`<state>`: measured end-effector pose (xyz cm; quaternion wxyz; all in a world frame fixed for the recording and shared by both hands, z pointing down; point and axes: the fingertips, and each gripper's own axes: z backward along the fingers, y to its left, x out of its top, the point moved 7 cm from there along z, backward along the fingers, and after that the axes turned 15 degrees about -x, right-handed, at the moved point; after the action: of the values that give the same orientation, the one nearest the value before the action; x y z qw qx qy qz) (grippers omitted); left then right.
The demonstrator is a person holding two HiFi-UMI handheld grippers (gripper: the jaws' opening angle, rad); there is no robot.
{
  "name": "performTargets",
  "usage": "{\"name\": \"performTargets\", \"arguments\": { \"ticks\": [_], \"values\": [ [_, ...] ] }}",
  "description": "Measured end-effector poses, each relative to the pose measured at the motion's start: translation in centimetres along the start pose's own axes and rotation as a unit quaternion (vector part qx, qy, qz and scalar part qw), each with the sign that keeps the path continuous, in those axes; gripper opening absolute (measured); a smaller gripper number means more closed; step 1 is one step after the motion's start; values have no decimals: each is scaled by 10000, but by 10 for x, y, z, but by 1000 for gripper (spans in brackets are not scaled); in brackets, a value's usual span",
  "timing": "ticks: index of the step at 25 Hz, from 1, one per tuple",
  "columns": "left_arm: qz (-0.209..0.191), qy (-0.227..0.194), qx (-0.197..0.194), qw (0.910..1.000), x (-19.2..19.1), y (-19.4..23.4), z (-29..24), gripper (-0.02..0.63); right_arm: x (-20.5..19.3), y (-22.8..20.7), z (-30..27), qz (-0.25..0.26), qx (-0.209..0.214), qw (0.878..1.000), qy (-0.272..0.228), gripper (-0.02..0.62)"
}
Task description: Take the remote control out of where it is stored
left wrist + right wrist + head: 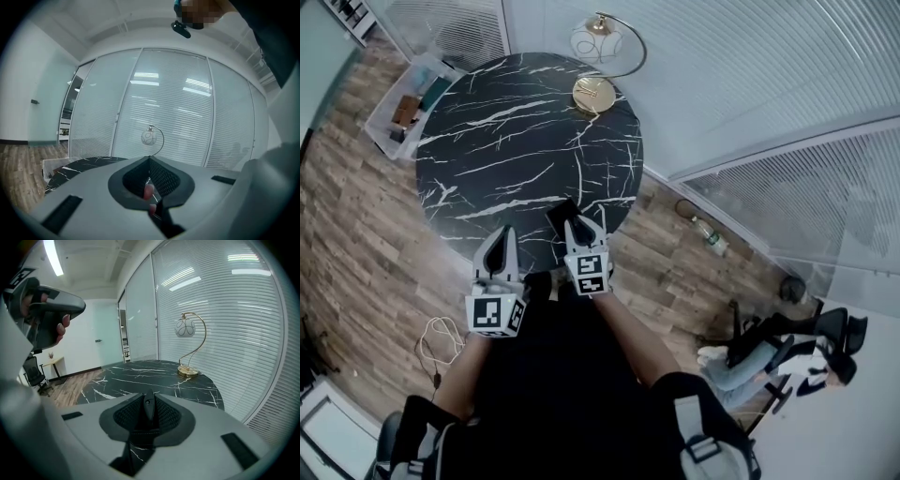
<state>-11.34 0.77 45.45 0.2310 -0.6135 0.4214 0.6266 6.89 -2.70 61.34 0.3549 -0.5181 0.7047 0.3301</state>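
A slim black remote control is clamped between the jaws of my right gripper, over the near edge of the round black marble table. In the right gripper view the remote stands edge-on between the pads, and the right gripper is shut on it. My left gripper hovers just left of it above the table's near rim, jaws together with nothing between them. The left gripper view has the left gripper tilted up toward the blinds. In the right gripper view, a hand holds the left gripper at the upper left.
A gold arc lamp with a glass globe stands at the table's far edge. A clear plastic bin with items sits on the wood floor to the left. Glass walls with blinds run behind. A seated person is at the lower right.
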Motion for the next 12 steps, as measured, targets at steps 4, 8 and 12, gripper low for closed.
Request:
{"name": "performTargets", "arguments": {
  "ticks": [4, 8, 12],
  "values": [
    [-50, -80, -1, 10000, 6, -1, -2, -3, 1, -2, 1, 44, 15, 10000, -11, 75],
    [-81, -117, -8, 9999, 11, -3, -5, -3, 3, -4, 3, 58, 22, 10000, -30, 75],
    [-108, -153, -36, 9998, 13, -4, -7, -3, 8, -7, 6, 71, 33, 10000, -54, 75]
  ]
}}
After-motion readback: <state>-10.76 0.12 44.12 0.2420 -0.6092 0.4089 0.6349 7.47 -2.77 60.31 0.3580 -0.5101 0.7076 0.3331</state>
